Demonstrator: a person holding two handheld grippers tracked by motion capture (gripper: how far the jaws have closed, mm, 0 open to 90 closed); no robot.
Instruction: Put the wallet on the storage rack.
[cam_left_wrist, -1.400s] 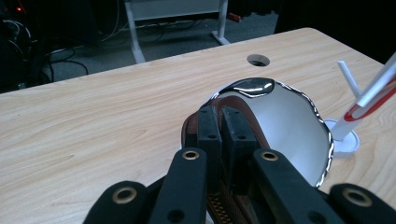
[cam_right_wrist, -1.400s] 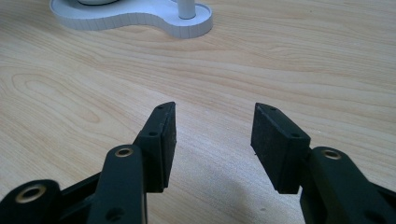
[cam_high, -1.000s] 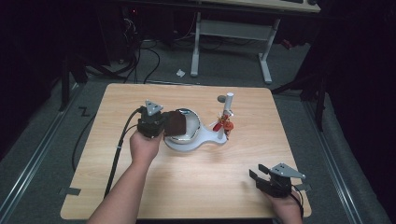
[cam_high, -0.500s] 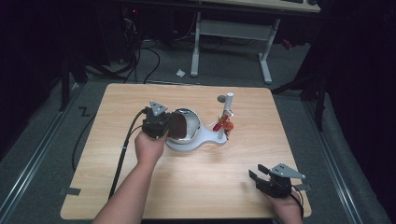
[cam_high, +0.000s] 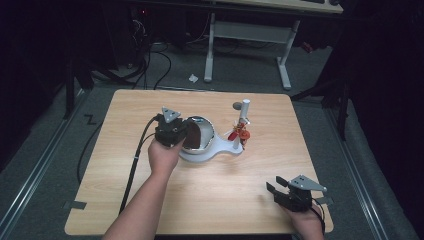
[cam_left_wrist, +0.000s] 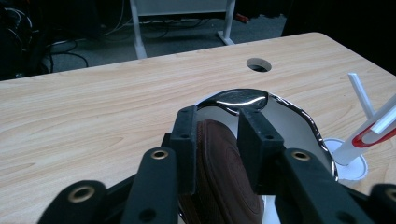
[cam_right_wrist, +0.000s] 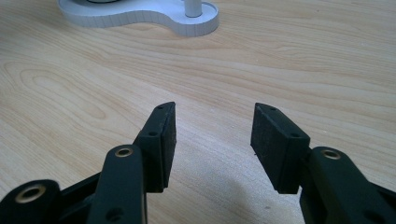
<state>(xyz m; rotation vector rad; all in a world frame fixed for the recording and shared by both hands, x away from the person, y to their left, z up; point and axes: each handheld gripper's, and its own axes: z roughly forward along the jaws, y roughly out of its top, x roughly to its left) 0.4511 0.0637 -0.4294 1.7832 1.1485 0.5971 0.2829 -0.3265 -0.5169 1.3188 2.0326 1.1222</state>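
The left gripper hangs over the shiny metal bowl that sits on the white stand near the middle of the wooden table. A brown disc stands on edge between its 2 jaws, its flat faces toward the pads and its rim pointing forward into the bowl. The jaws have just been opening: in the left gripper view a gap shows beside the disc at the right-hand jaw, so the disc appears released or close to it, not pinched.

The right gripper rests near the front right corner of the table, jaws spread with nothing between them, well apart from the stand. In the right gripper view the stand's base lies far ahead.

The bowl lies directly ahead of and below the left jaws; the white post with its red clip stands just beyond, to the right. The left hand is by far the nearer. Judgement: any coming move belongs to the left gripper, drawing back clear of the disc.
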